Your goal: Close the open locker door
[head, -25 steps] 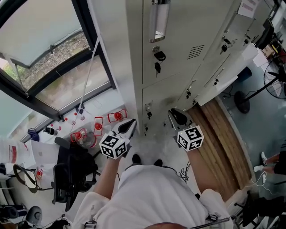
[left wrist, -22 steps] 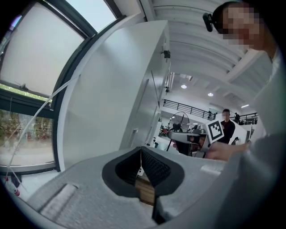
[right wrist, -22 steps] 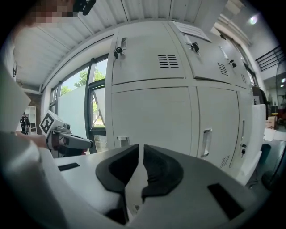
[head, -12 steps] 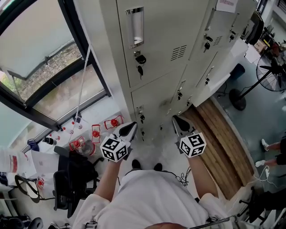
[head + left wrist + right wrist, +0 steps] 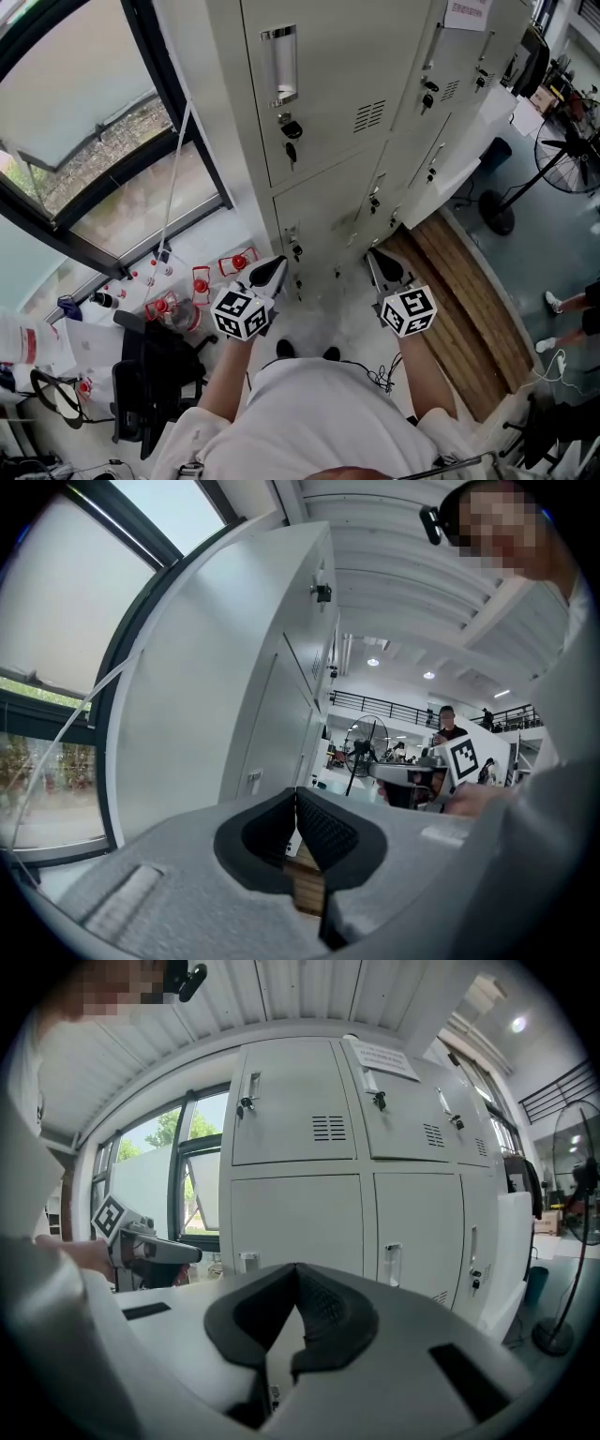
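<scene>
A: Where is the door (image 5: pixel 466 167)?
B: It stands open at the lockers' (image 5: pixel 328 122) right, well apart from both grippers.
A: And the jaws?
B: The left gripper (image 5: pixel 273 266) is pinched together, empty. The right gripper (image 5: pixel 379 255) has just closed on nothing.

Cream-grey lockers (image 5: pixel 328 94); striped brown wooden platform (image 5: pixel 459 300)
</scene>
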